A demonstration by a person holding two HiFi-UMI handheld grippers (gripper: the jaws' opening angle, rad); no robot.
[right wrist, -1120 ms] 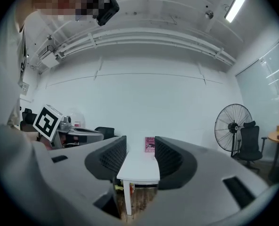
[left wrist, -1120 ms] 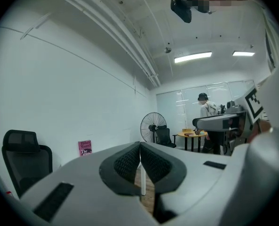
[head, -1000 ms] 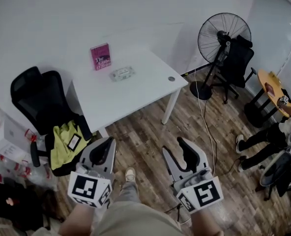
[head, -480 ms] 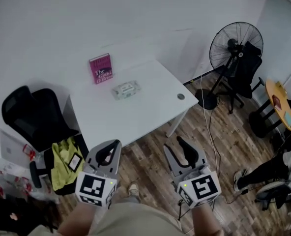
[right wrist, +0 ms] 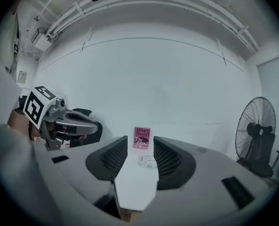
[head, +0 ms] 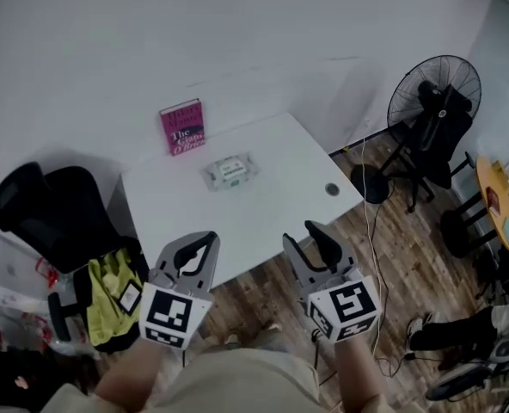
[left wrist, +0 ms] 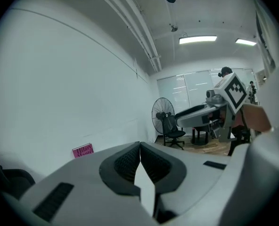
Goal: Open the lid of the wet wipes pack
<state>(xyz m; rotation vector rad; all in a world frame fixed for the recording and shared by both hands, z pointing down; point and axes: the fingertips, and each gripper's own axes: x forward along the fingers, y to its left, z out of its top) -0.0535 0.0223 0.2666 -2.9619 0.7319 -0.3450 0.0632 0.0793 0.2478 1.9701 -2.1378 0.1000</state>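
Note:
The wet wipes pack lies flat in the middle of the white table, and it shows small and far between the jaws in the right gripper view. A pink book leans upright against the wall behind it. Both grippers hover short of the table's near edge, well apart from the pack. My left gripper has its jaws together with nothing in them. My right gripper stands open and empty, pointing at the pack and the book.
A black office chair with a yellow-green garment stands left of the table. A standing fan, a second chair, a round yellow table and a person's legs are at the right. A cable runs over the wood floor.
Both grippers and the head have advanced toward the table, which now sits nearer and more centred. The fan and the seated person have slid toward the right edge.

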